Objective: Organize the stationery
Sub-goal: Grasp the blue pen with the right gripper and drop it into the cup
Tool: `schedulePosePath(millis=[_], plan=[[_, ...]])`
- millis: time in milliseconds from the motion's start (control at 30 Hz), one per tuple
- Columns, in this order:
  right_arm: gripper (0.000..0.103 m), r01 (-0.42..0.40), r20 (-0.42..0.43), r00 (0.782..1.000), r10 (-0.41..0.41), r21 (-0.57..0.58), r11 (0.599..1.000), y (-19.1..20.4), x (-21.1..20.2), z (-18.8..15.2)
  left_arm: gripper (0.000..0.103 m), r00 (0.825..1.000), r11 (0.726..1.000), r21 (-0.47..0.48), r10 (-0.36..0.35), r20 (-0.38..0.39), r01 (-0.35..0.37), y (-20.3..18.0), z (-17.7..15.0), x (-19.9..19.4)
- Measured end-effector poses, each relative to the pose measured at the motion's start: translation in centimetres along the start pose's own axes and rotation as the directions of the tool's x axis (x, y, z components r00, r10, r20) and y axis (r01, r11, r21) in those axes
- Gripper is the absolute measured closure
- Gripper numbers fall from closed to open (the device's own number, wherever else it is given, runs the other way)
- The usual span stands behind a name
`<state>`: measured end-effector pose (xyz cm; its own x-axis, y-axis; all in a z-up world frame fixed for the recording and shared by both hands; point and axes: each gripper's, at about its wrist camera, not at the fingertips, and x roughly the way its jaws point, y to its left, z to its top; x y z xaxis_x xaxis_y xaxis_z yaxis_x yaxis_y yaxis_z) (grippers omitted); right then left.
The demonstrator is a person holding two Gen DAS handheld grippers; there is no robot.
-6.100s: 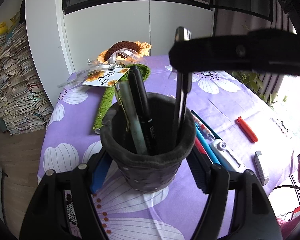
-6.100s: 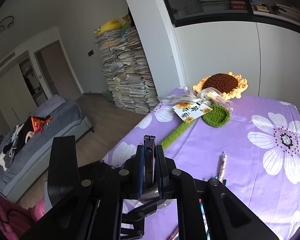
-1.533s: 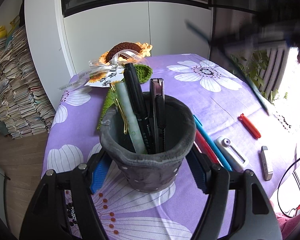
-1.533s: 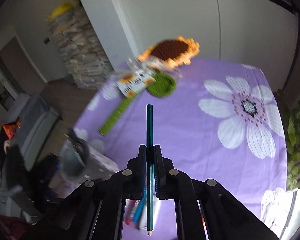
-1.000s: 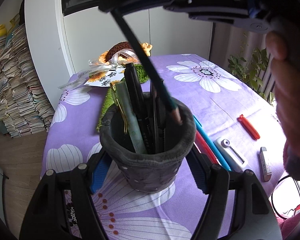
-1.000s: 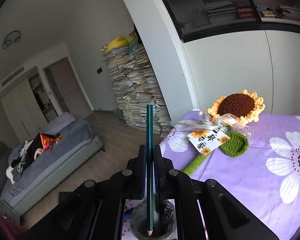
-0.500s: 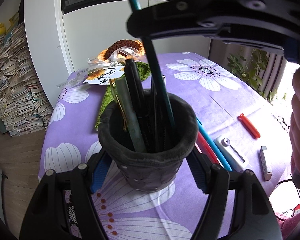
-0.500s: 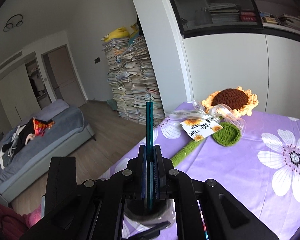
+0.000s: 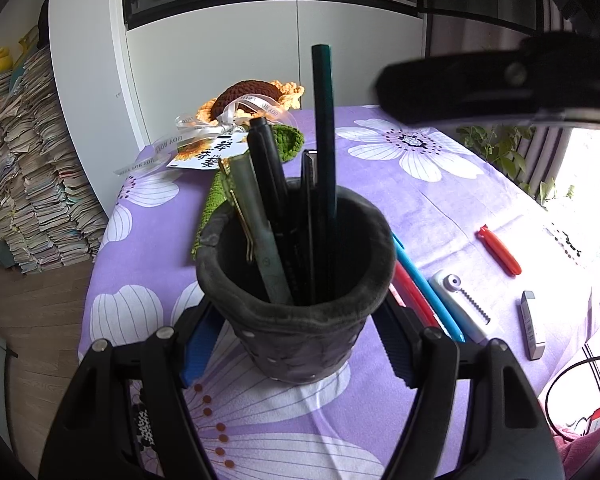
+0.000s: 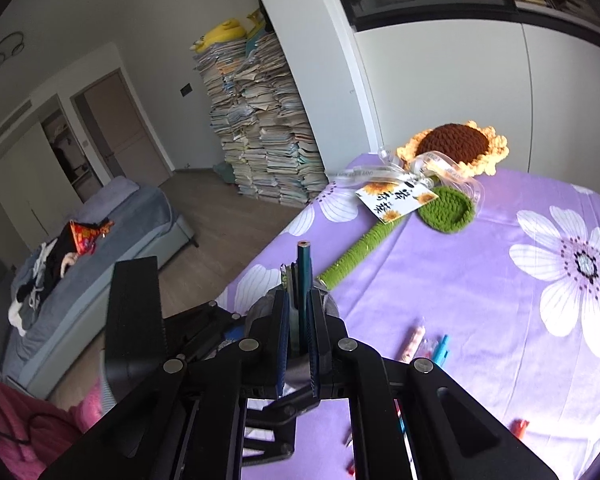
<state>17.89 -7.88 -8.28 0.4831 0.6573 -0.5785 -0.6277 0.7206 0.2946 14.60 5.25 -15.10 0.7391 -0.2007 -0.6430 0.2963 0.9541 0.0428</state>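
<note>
My left gripper point(image 9: 296, 340) is shut on a grey felt pen holder point(image 9: 296, 320), which stands on the purple flowered tablecloth point(image 9: 440, 184). Several pens stand in it, and a teal pencil point(image 9: 324, 120) rises highest among them. In the left wrist view my right gripper point(image 9: 388, 80) hangs up and to the right of the pencil, with a bare gap between them. From the right wrist view my right gripper point(image 10: 299, 300) has its jaws nearly together. The pencil point(image 10: 304, 264) lines up with the slot just past the tips, and the holder point(image 10: 260, 308) is mostly hidden below.
Right of the holder lie a red pen point(image 9: 412, 292), a blue pen point(image 9: 428, 296), a white cutter point(image 9: 460, 308), a red clip point(image 9: 498, 250) and a grey stick point(image 9: 532, 324). A crochet sunflower point(image 9: 252, 92) lies at the back. The table's left edge drops to the floor beside stacked books point(image 9: 32, 168).
The right gripper carried the teal pencil over, lowered it tip down into the holder, then drew back to the right off it. The left gripper and holder stayed put.
</note>
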Motion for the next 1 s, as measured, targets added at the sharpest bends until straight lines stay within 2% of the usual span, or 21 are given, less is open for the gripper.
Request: schedulePosePath(millis=[67,133,200,233,267,333,400,467,600,667,800,967,1000], plan=[[0.095,0.030,-0.002,1.000,-0.030,0.033,0.999,-1.1,-1.2,0.1,0.033,1.000,1.000,0.001,0.000,0.001,0.000,0.1,0.0,0.0],[0.085,0.132,-0.077,0.989,-0.127,0.059,0.990,-2.6,-1.6,0.1,0.033,1.000,1.000,-0.001,-0.001,0.001,0.001,0.1,0.0,0.0],[0.064,0.227,-0.173,0.962,-0.212,0.077,0.971,-4.6,-1.1,-0.5,0.033,1.000,1.000,0.000,-0.001,0.002,0.001,0.1,-0.1,0.0],[0.061,0.275,-0.228,0.941,-0.248,0.092,0.957,-5.5,-0.7,-1.1,0.033,1.000,1.000,0.000,-0.001,0.003,0.001,0.1,0.0,0.0],[0.059,0.300,-0.277,0.925,-0.261,0.109,0.948,-6.3,-0.3,-1.8,0.033,1.000,1.000,0.000,-0.001,0.003,0.001,0.1,0.0,0.0],[0.059,0.310,-0.376,0.896,-0.235,0.153,0.938,-7.7,0.7,-3.4,0.033,1.000,1.000,0.000,-0.002,0.002,0.002,0.1,-0.1,0.0],[0.059,0.303,-0.437,0.878,-0.197,0.186,0.935,-8.2,1.4,-4.7,0.033,1.000,1.000,0.002,-0.003,0.002,0.003,0.2,-0.1,0.0],[0.059,0.309,-0.442,0.874,-0.201,0.187,0.933,-8.3,1.7,-5.0,0.033,1.000,1.000,0.002,-0.002,0.002,0.002,0.2,-0.1,0.0],[0.059,0.316,-0.408,0.887,-0.217,0.194,0.929,-8.8,2.5,-3.8,0.033,1.000,1.000,0.001,-0.002,0.002,0.002,0.1,-0.1,0.0],[0.059,0.320,-0.415,0.885,-0.214,0.207,0.925,-9.4,3.7,-3.3,0.033,1.000,1.000,0.000,-0.001,0.002,0.001,0.1,-0.2,-0.1],[0.059,0.323,-0.461,0.865,-0.198,0.210,0.923,-10.2,6.3,-2.8,0.033,1.000,1.000,0.000,-0.002,0.002,0.002,0.1,-0.2,-0.1],[0.059,0.387,-0.516,0.816,-0.260,0.154,0.909,-10.3,7.9,-3.3,0.033,1.000,1.000,-0.002,-0.012,0.001,0.012,0.2,-0.2,0.0],[0.059,0.389,-0.517,0.815,-0.261,0.153,0.909,-10.3,7.9,-3.4,0.033,1.000,1.000,-0.003,-0.014,0.000,0.014,0.3,-0.1,0.0]])
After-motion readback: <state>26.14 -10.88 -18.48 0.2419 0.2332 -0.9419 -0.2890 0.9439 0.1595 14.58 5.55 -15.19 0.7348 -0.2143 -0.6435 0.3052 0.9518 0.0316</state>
